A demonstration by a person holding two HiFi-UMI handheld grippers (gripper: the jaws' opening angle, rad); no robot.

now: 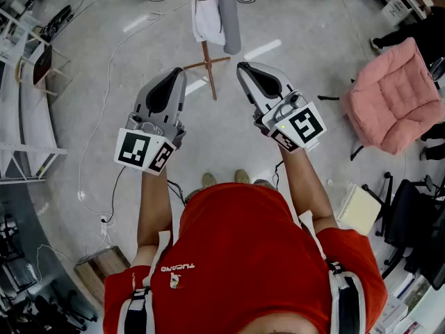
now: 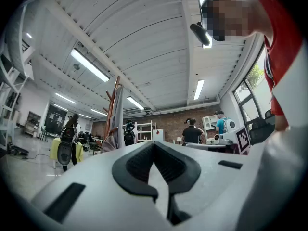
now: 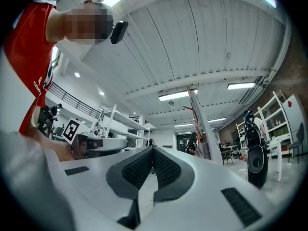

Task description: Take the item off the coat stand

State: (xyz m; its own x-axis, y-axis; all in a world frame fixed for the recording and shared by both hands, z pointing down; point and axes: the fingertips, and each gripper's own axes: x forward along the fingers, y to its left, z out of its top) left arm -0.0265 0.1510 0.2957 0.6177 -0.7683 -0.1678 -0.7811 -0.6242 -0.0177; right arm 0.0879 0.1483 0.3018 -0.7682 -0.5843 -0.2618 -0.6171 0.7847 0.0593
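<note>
Glossy grey floor [image 1: 313,61]; wooden cross-footed coat stand [image 1: 208,64], grey fabric [image 1: 228,12] draped.

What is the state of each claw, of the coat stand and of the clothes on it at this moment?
Left claw: shut, empty, not touching the stand.
Right claw: shut, empty, not touching the stand.
Coat stand: upright on the floor.
Grey garment: hanging on the stand.
White garment: hanging on the stand, beside the grey one.
</note>
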